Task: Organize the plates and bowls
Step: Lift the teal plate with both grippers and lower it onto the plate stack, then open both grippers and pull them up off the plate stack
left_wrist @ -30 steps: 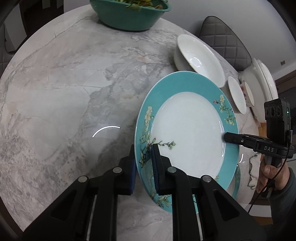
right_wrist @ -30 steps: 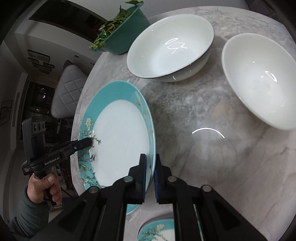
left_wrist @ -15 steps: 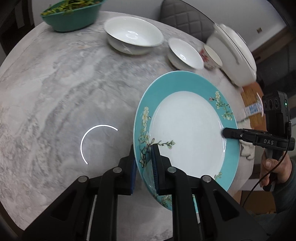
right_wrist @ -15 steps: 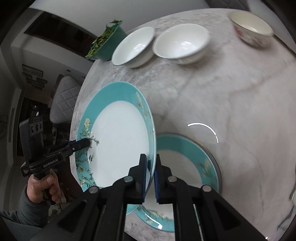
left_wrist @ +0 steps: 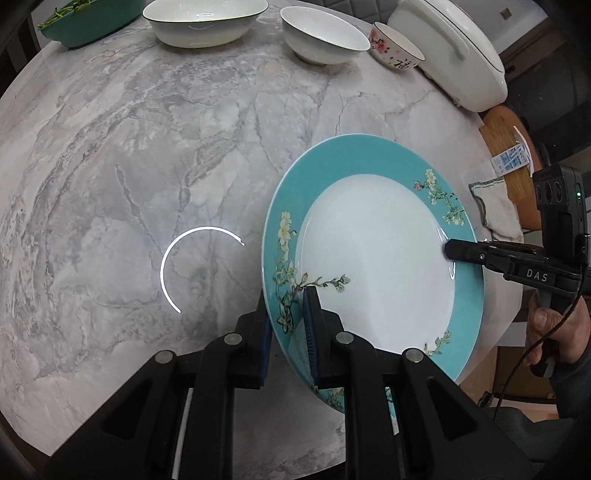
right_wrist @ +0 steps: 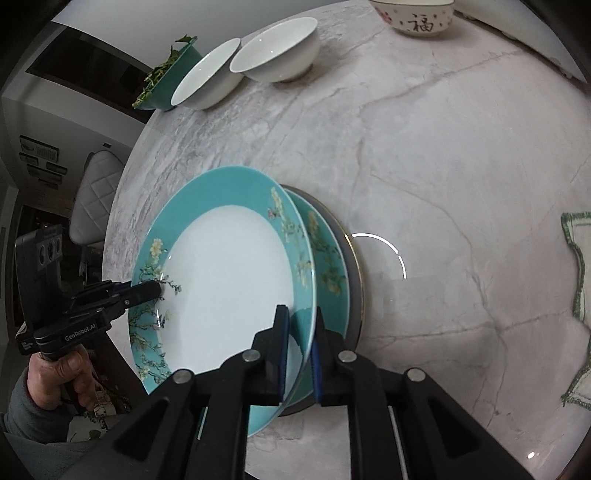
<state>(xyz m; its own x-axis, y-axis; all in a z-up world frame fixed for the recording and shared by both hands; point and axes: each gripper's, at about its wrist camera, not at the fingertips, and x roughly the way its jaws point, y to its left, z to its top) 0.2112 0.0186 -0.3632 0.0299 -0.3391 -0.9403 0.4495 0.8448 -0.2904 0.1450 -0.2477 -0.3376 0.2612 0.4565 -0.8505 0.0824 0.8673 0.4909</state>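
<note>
Left wrist view: the left hand-held gripper pinches the near rim of a teal-rimmed plate with a white centre and flower sprigs, one blue pad under the rim and the other on top. The plate is tilted, its face turned toward the camera, above the edge of the grey marble counter. At the opposite rim, the right hand-held gripper grips the plate too; the person's right hand holds its handle. Along the far side of the counter stand a green bowl of leaves, a wide white bowl, a smaller white bowl, a small flowered bowl and a large white lidded pot. A folded cloth lies near the right edge.

Right wrist view: the right hand-held gripper is closed narrow on the plate's rim. The plate leans over a second teal plate, which lies flat on a grey disc on the counter; whether the two plates touch cannot be told. The left hand-held gripper clamps the far rim, held by the left hand. The white bowls, green bowl and flowered bowl stand well apart from the plates.
</note>
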